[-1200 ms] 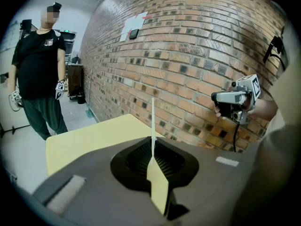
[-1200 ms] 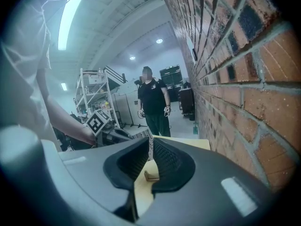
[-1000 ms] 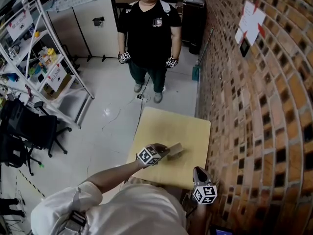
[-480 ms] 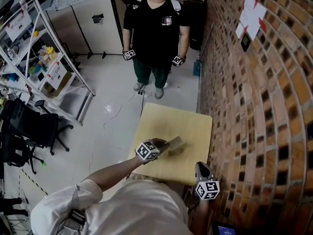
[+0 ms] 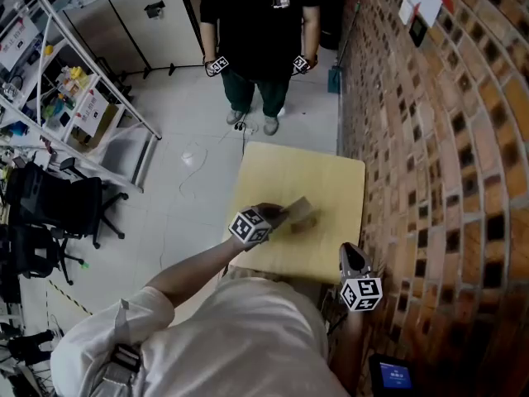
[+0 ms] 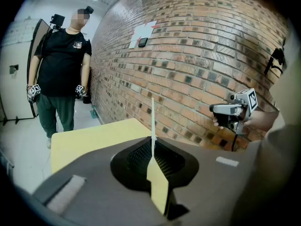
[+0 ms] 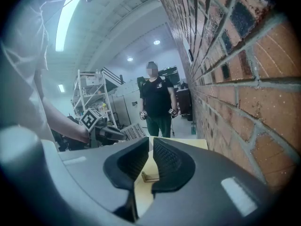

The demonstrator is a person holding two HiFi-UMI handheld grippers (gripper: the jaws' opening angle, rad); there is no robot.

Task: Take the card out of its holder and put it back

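Observation:
My left gripper (image 5: 279, 214) is shut on a thin pale card (image 5: 297, 206) and holds it just over the small wooden holder (image 5: 302, 224) on the yellow table (image 5: 318, 172). In the left gripper view the card (image 6: 152, 119) stands edge-on, upright, pinched between the jaws of that gripper (image 6: 153, 144). My right gripper (image 5: 350, 253) hangs at the table's near right corner, beside the brick wall, apart from the card. Its jaws (image 7: 151, 142) are drawn together to a thin slit with nothing in it. Through that slit shows the holder (image 7: 149, 177).
A brick wall (image 5: 446, 139) runs along the table's right side. A person (image 5: 256, 23) with two grippers stands beyond the table's far edge. A metal shelf rack (image 5: 74, 89) and a black chair (image 5: 50, 213) are off to the left.
The head view has tilted, so the table sits higher in the picture. My left gripper keeps the card over the holder and has barely shifted. The right gripper has stayed put.

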